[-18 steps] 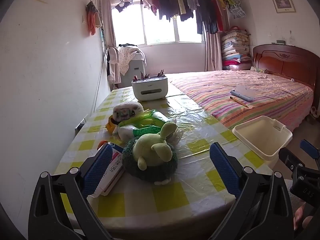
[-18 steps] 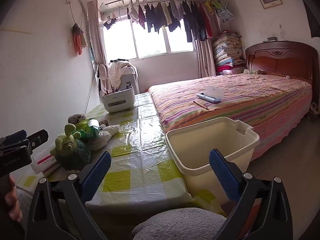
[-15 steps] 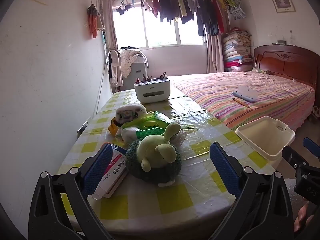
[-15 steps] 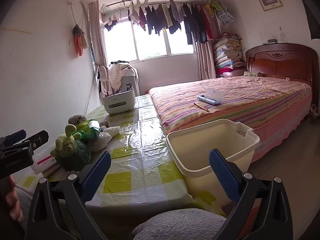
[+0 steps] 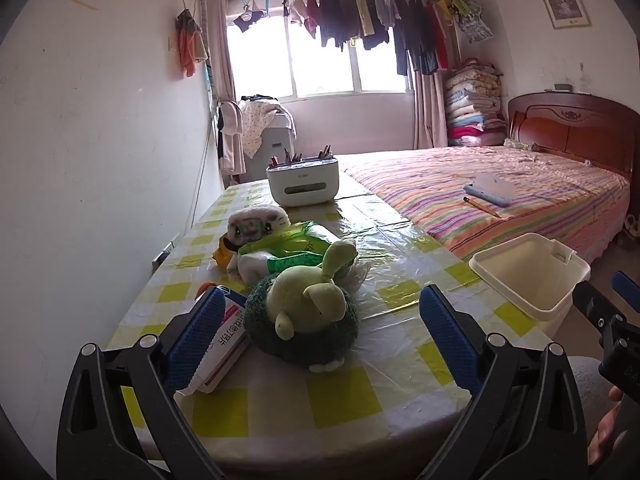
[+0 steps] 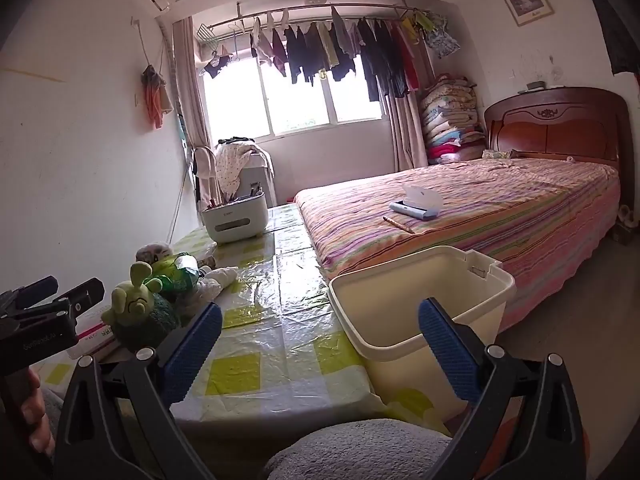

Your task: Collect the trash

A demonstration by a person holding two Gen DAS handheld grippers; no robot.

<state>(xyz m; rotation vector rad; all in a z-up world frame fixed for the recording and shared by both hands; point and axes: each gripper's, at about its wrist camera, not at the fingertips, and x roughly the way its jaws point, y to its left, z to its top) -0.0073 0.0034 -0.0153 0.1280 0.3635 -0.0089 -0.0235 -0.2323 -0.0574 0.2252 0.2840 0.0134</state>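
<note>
2 blue-padded grippers, left (image 5: 320, 336) and right (image 6: 320, 344), are held wide, empty; cream plastic bin (image 6: 420, 304) is seen beside yellow-checked table (image 6: 256, 344).

Left pad of the left gripper (image 5: 322, 334) covers part of the white box (image 5: 224, 334), its print too small to read; green plush toy (image 5: 306, 300) hides the lower crumpled wrappers (image 5: 280, 254); cream bin (image 6: 420, 304) base sits behind the right gripper (image 6: 320, 344).
</note>
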